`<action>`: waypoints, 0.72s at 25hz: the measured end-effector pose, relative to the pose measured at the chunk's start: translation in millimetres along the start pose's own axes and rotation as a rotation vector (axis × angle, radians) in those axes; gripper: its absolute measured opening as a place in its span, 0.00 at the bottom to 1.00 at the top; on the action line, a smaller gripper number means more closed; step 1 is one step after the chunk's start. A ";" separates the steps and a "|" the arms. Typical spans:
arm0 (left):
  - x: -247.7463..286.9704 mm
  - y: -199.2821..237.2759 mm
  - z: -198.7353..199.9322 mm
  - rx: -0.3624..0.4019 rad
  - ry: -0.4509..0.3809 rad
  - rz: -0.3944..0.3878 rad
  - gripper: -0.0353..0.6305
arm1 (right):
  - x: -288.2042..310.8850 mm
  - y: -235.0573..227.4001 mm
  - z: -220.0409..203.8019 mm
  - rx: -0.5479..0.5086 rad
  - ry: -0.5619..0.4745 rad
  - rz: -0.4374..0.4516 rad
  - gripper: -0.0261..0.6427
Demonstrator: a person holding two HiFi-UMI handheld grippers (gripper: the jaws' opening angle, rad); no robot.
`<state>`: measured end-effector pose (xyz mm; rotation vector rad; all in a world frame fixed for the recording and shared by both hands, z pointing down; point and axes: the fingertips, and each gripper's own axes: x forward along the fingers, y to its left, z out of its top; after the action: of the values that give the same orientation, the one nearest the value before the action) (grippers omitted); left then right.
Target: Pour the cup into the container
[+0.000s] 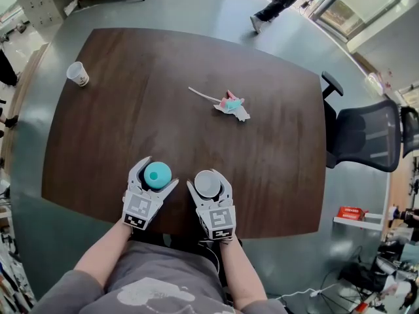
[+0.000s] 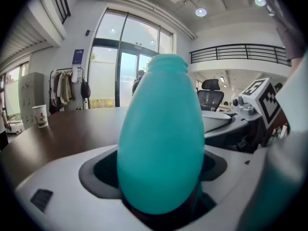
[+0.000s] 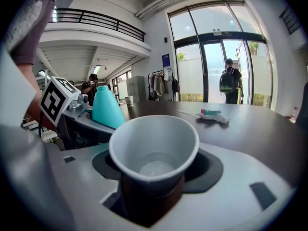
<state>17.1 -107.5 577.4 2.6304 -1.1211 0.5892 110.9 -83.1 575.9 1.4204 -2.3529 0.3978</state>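
Grippers sit side by side at the near edge of the dark wooden desk (image 1: 196, 97), close together, no contact visible between them. Left gripper (image 1: 157, 174) has its jaws spread wide and clamped on the teal container (image 2: 161, 143), an egg-shaped bottle standing upright, with its narrow open neck at the top. Right gripper (image 1: 209, 184) has its jaws closed a bit narrower on the paper cup (image 3: 154, 150), gripping its lower part. The cup is upright with its mouth open and sits just right of the container at about the same height. The cup's pale bottom shows, but can't tell if there is liquid in it. Can't tell whether either base touches the desk. Mid-desk, well apart from both grippers, lies a crumpled wrapper (image 1: 232, 105) with teal and pink bits, and a thin white stick (image 1: 203, 95) pokes out to its left. A second paper cup (image 1: 77, 74) stands upright near the far left corner of the desk, alone. A black office chair (image 1: 363, 136) sits off the right edge of the desk, and a red box (image 1: 351, 212) lies on a ledge nearer, at the right. Beyond the far edge a person (image 1: 280, 2) is on the grey floor near the glass doors (image 3: 216, 66).
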 end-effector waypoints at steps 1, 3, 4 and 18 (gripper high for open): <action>-0.4 0.0 -0.1 0.000 -0.002 0.000 0.70 | 0.0 0.2 0.2 0.002 -0.004 0.000 0.47; -0.6 -0.3 0.9 0.007 -0.004 0.000 0.70 | -0.4 0.2 1.1 0.002 -0.009 0.001 0.48; -0.5 -0.4 1.0 0.009 -0.003 0.000 0.70 | -0.7 0.3 1.4 0.000 -0.011 0.002 0.48; 6.1 -2.6 -7.9 0.019 0.066 -0.023 0.70 | 1.9 2.9 1.5 -0.007 -0.007 -0.009 0.48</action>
<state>20.7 -106.8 587.0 2.6160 -1.0692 0.6807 107.3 -83.9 575.2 1.4311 -2.3503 0.3823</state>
